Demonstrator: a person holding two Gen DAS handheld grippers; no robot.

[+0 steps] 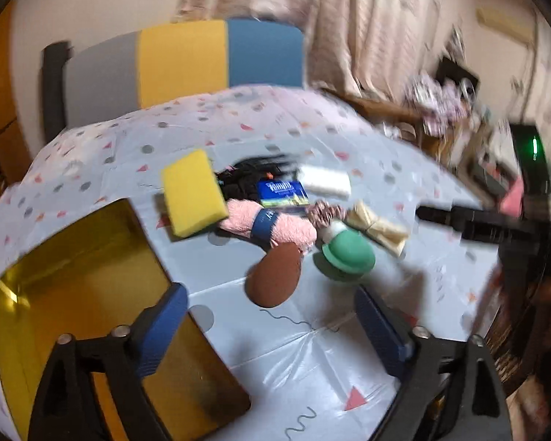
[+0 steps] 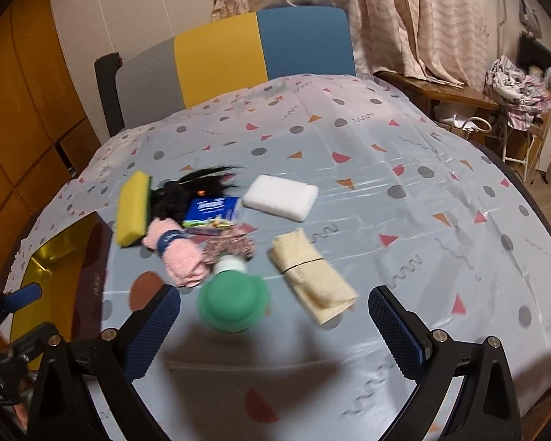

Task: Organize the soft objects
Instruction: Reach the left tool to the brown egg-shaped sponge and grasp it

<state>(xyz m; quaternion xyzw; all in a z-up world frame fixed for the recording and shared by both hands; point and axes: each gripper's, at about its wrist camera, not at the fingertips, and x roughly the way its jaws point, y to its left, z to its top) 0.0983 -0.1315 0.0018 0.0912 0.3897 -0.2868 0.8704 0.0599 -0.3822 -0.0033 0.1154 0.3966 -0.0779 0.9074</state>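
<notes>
Left wrist view: we see our left gripper [image 1: 272, 325] with its jaws wide apart and nothing between them, hanging over a tabletop [image 1: 312, 367] covered in a patterned plastic sheet. A gold tray [image 1: 73, 294] lies at eight o'clock, seemingly empty, which we judge to be where the soft things belong. The soft things cluster at twelve o'clock: a yellow sponge [image 1: 194, 193], a pink fluffy roll [image 1: 275, 226] with a blue band, a brown egg-shaped puff [image 1: 273, 275], a green dome-shaped puff [image 1: 349, 255], a cream cloth [image 1: 378, 229], a white sponge [image 1: 325, 182], a blue tissue packet [image 1: 283, 193] and some black hair-like fibre [image 1: 253, 172].

In the right wrist view, our right gripper [image 2: 273, 329] also stands wide apart and empty, with the green puff just ahead between its fingers, probably the nearest thing to pick.
</notes>
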